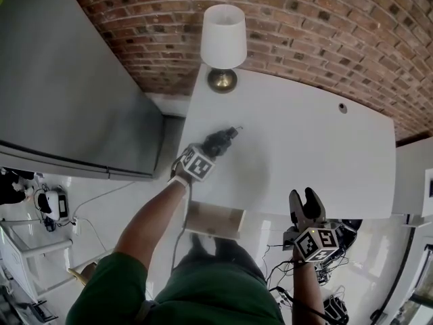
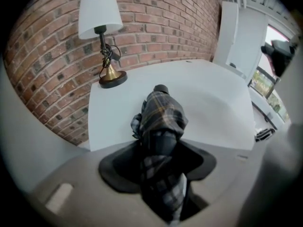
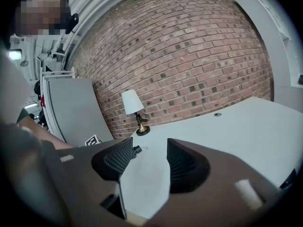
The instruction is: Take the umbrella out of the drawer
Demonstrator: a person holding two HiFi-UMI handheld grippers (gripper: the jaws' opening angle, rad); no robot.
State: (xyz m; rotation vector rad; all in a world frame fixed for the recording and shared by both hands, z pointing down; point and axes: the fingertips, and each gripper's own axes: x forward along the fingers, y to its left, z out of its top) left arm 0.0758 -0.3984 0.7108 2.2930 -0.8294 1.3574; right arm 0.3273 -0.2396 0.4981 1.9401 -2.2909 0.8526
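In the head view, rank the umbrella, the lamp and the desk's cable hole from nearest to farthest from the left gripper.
1. The umbrella, in the left gripper jaws.
2. The lamp, beyond it at the desk back edge.
3. The cable hole, far to the right.

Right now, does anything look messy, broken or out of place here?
Nothing broken or spilled. The lamp stands upright on the desk. Only oddity: the drawer under the desk's front edge seems to stand open, and the left gripper holds a folded umbrella.
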